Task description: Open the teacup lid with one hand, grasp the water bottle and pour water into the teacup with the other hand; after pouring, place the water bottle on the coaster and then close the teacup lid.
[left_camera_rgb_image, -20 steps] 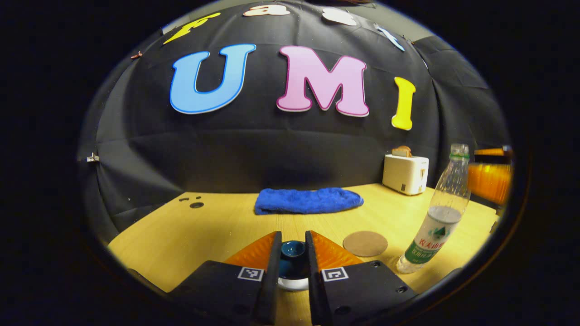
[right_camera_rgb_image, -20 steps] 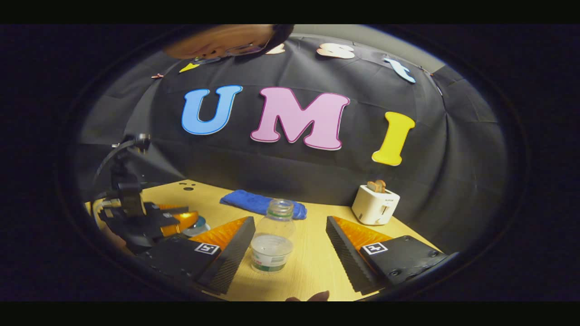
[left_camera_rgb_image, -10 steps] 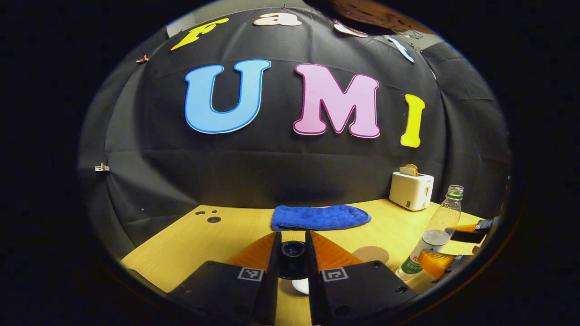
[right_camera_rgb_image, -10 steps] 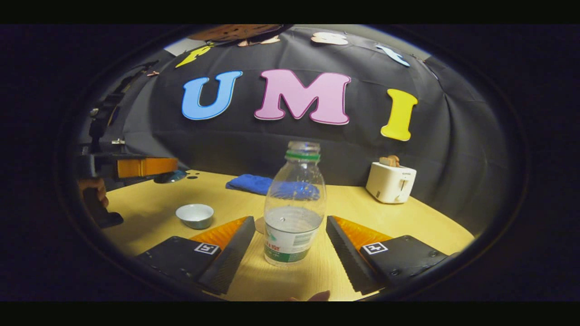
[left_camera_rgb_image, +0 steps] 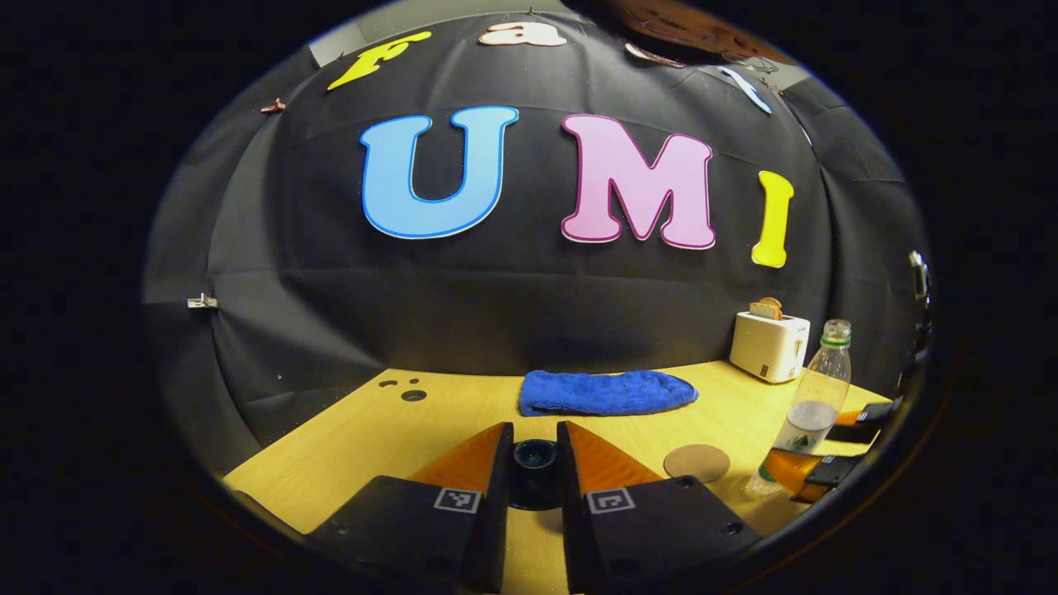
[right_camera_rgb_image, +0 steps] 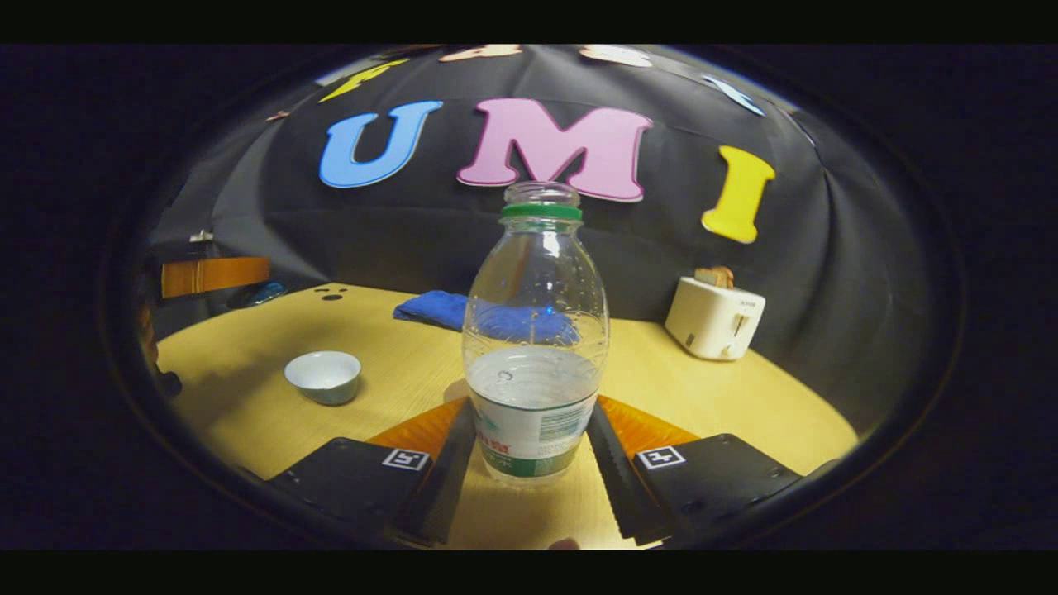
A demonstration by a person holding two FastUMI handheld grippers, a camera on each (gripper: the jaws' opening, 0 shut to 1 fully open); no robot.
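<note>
Right gripper view: right gripper [right_camera_rgb_image: 531, 463] fingers clamp the water bottle [right_camera_rgb_image: 536, 347], upright on the table [right_camera_rgb_image: 727, 397]; open teacup [right_camera_rgb_image: 323, 376] left. Left gripper [left_camera_rgb_image: 534, 479] pinches the teacup lid [left_camera_rgb_image: 534, 463], near the coaster [left_camera_rgb_image: 697, 462].

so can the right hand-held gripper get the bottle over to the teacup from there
Probably yes. The right hand-held gripper has its fingers against the water bottle, and bare table lies between it and the open teacup. The left hand-held gripper holds the lid up, away from the cup.
</note>
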